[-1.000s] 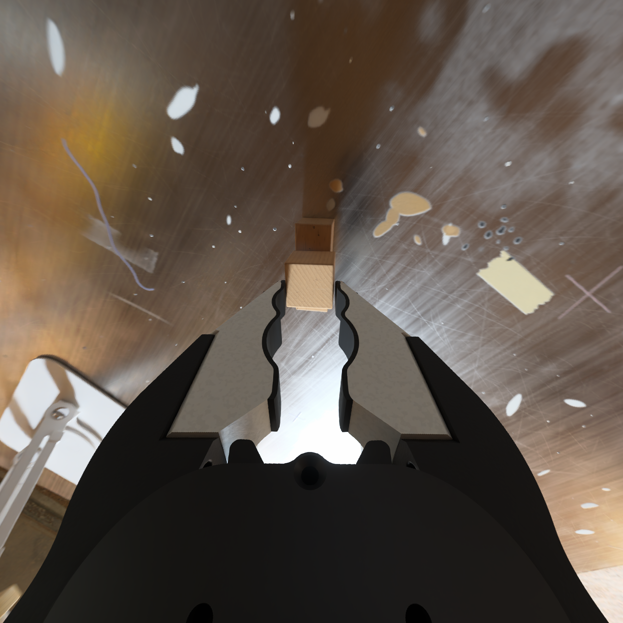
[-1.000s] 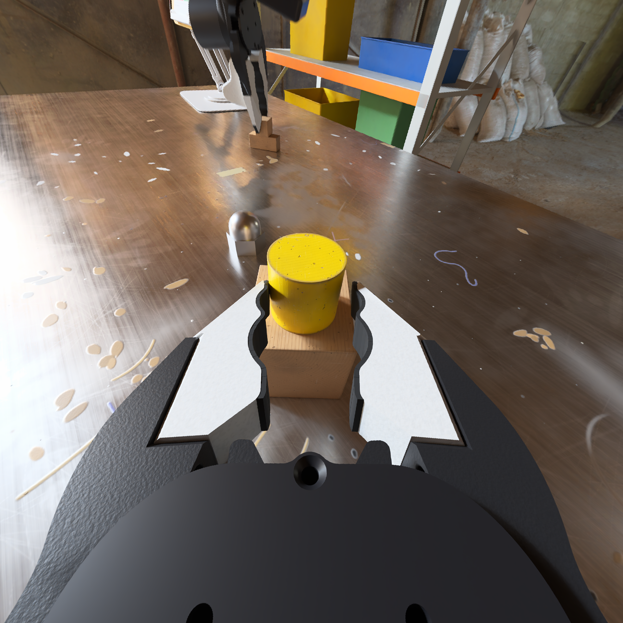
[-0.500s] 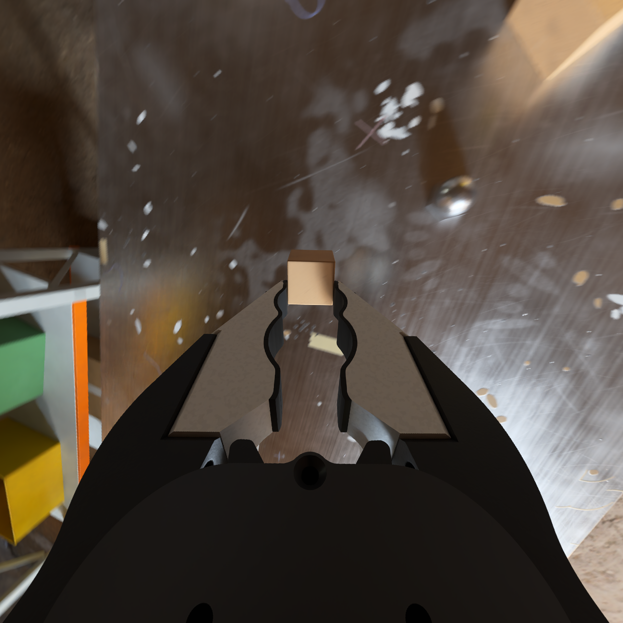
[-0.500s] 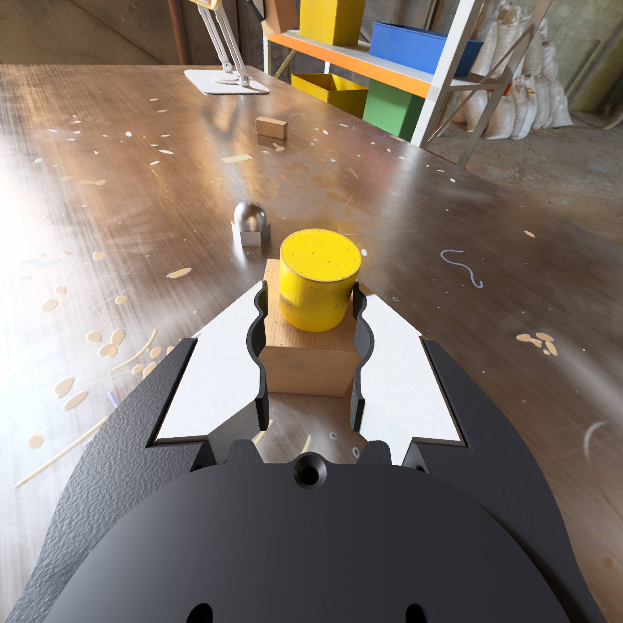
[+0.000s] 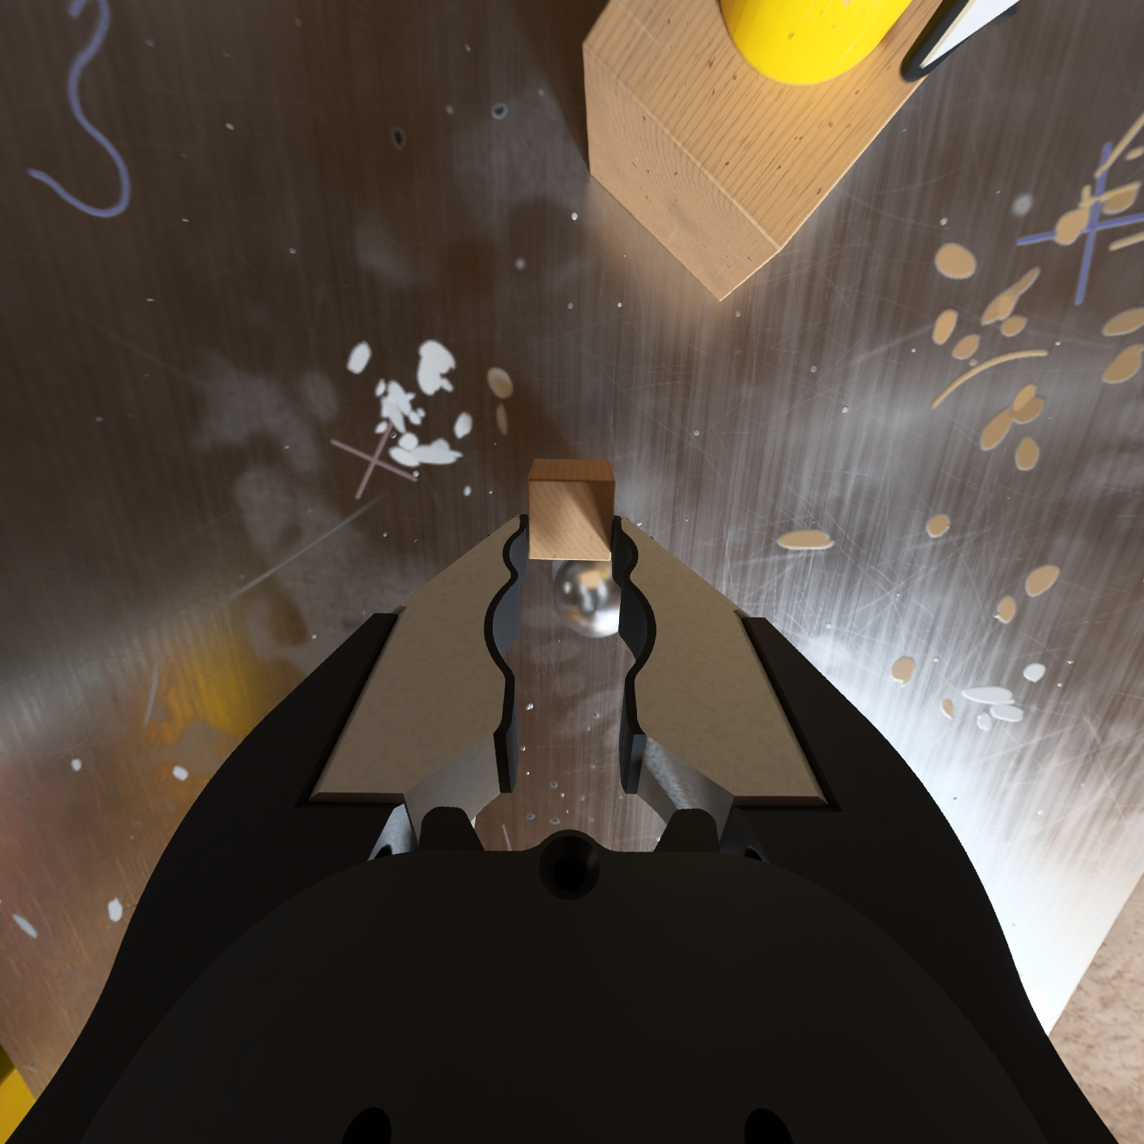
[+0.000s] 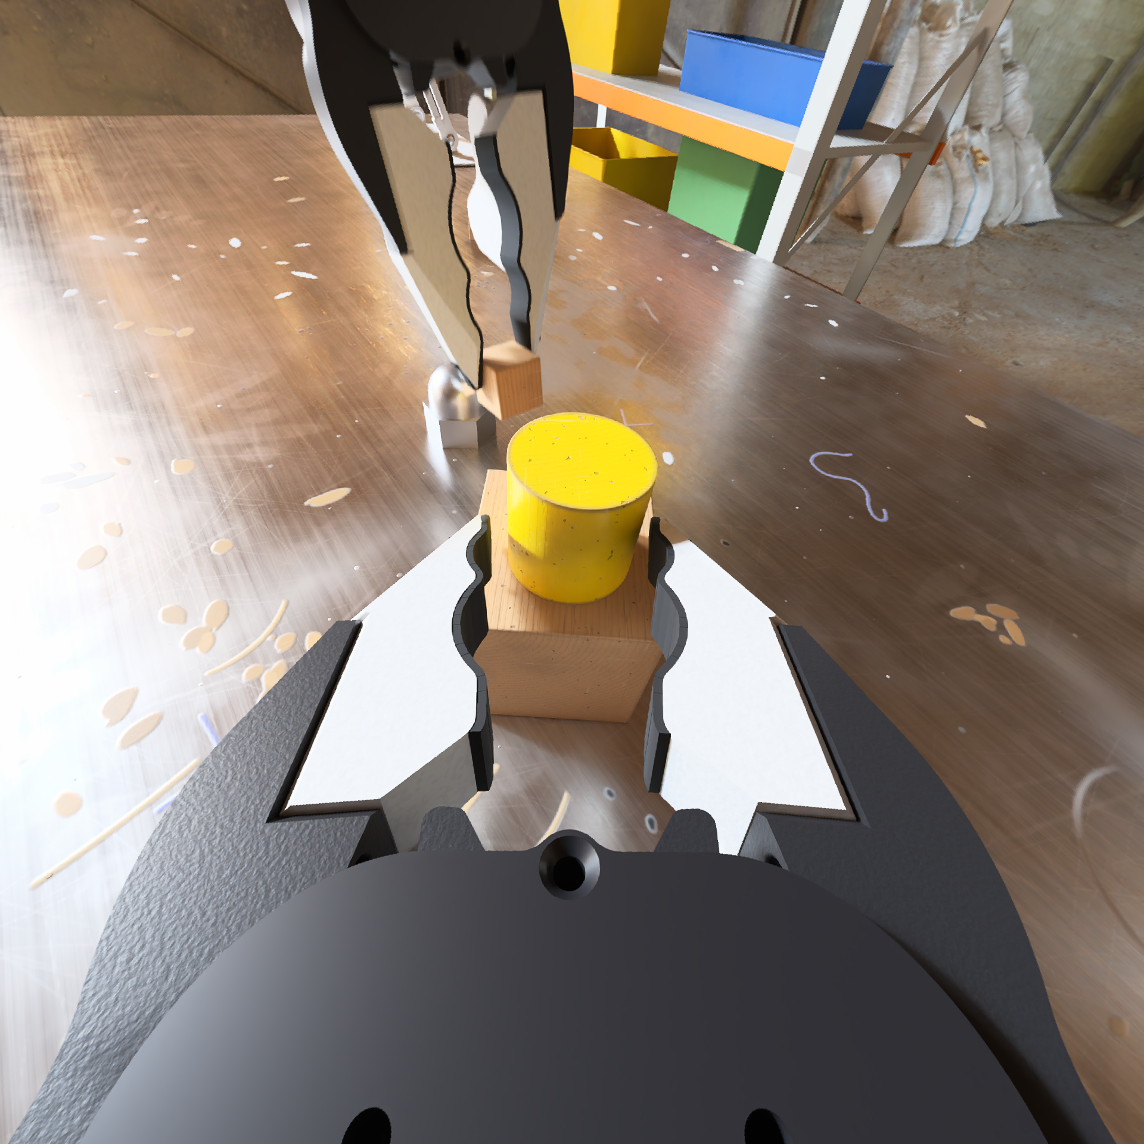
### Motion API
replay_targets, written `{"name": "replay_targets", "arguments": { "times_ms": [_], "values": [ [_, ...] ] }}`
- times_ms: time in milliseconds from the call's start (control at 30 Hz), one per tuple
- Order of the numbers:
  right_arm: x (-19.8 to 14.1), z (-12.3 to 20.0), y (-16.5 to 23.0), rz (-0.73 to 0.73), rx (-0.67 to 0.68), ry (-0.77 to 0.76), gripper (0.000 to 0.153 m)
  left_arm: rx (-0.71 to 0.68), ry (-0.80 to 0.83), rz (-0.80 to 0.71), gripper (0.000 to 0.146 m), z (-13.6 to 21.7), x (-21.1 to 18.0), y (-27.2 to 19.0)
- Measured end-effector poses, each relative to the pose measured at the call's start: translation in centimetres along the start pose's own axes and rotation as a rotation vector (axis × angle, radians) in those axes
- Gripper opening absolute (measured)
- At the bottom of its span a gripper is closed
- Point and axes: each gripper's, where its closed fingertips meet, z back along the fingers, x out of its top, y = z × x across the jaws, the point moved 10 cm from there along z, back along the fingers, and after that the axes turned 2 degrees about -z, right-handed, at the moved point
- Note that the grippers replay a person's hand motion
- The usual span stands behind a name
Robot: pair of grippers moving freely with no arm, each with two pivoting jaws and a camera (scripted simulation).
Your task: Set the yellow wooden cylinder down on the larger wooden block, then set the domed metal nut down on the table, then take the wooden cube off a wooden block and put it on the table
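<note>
Jaws: your left gripper [image 5: 570,526] is pinching the wooden cube [image 5: 570,519] at its fingertips, above the table [image 5: 928,557] and clear of it. Your right gripper [image 6: 568,545] stands spread, one finger on each side of the larger wooden block [image 6: 566,668]; no contact shows with the yellow wooden cylinder [image 6: 579,504].

Task items: the cylinder stands upright on the block's top face. The domed metal nut [image 6: 455,402] sits on the table just beyond the block. First two steps look done; the cube is airborne, not yet placed.

Risks, as judgement:
- In the left wrist view the nut's dome shows directly behind the cube, between the fingers. Descend straight along this line and you may land the cube on the dome, so that it rolls off or knocks the nut aside.
- The cube is held at the very tips. A jolt could twist it out.
- The spread right fingers bracket the block closely. A sideways pull-out would drag the block and could topple the cylinder.

Containers: shelf rack beyond the table carries a blue bin [image 6: 767,80], a yellow open bin [image 6: 619,161] and a green box [image 6: 721,192]. Contents not visible from here; cannot tell whether any holds anything.
</note>
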Motion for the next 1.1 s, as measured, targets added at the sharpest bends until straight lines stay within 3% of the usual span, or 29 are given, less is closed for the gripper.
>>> {"name": "replay_targets", "arguments": {
  "times_ms": [267, 600, 633, 733, 900, 1000, 1100],
  "values": [
    [0.0, 0.0, 0.0, 0.004, -0.004, 0.003, 0.051, -0.016, 0.069, -0.006, 0.026, -3.1, -0.1, -0.2],
    [-0.1, 0.0, 0.0, 0.005, -0.006, 0.007, 0.051, -0.014, 0.087, -0.011, 0.026, -3.6, -0.4, -0.4],
    [-0.1, 0.0, 0.0, 0.005, -0.007, 0.005, 0.051, -0.003, 0.071, -0.010, 0.036, -3.4, -0.5, -0.4],
    [-0.1, 0.1, 0.0, 0.001, -0.006, 0.001, 0.051, 0.012, -0.018, 0.004, 0.055, -0.9, -0.9, -0.2],
    [-0.1, 0.0, 0.0, 0.002, -0.003, 0.007, 0.051, 0.126, -0.206, 0.071, 0.058, 6.7, -3.3, 2.1],
    [-0.1, 0.0, 0.0, 0.004, -0.004, 0.004, 0.051, 0.209, -0.294, 0.175, 0.057, 11.1, -6.5, 4.9],
    [-0.1, 0.0, 0.0, 0.002, -0.005, 0.003, 0.051, 0.282, -0.303, 0.302, 0.057, 13.4, -11.0, 8.2]
  ]
}}
